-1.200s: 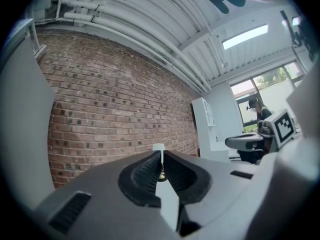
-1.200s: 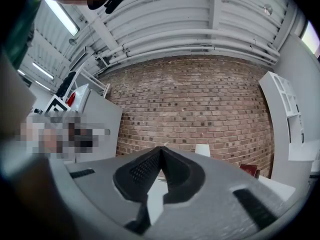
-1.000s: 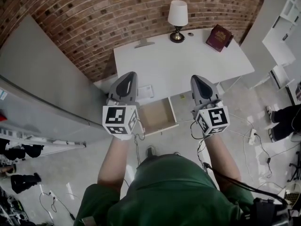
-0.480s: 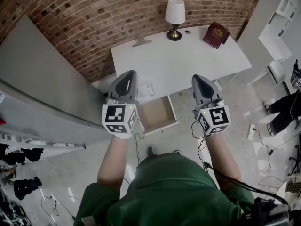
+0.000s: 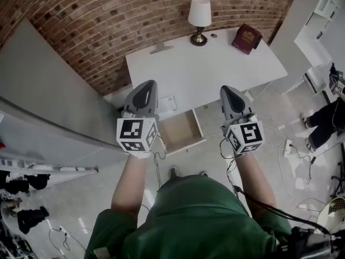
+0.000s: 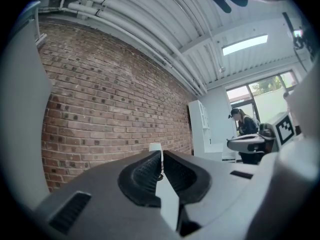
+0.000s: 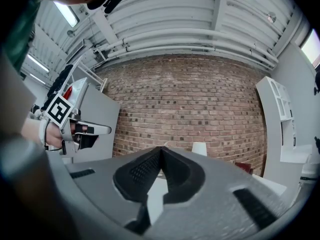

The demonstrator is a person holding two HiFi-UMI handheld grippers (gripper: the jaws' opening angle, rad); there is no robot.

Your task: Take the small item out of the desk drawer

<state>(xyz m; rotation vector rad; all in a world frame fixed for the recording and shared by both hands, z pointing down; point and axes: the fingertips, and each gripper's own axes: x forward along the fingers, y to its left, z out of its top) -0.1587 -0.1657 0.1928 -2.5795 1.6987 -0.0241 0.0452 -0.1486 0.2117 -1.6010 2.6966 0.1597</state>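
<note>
In the head view a white desk [image 5: 215,69] stands against the brick wall. Its drawer [image 5: 181,133] is pulled open below the front edge, and the brown inside shows no item that I can make out. My left gripper [image 5: 146,84] is held up in the air left of the drawer. My right gripper [image 5: 226,89] is held up to the drawer's right. Each is shut with nothing between its jaws, as the left gripper view [image 6: 161,155] and the right gripper view [image 7: 161,150] show. Both gripper views look level at the brick wall.
A lamp [image 5: 199,16] and a dark red book [image 5: 246,38] sit at the desk's far edge. A white sheet [image 5: 166,105] lies left of the drawer. A grey panel [image 5: 48,101] stands at the left. Cables [image 5: 294,161] trail on the floor, and a person [image 5: 326,128] is at the right.
The head view has shifted slightly, so the desk sits a little higher and further left in the picture. Both grippers stay raised and shut. The person at the right has moved.
</note>
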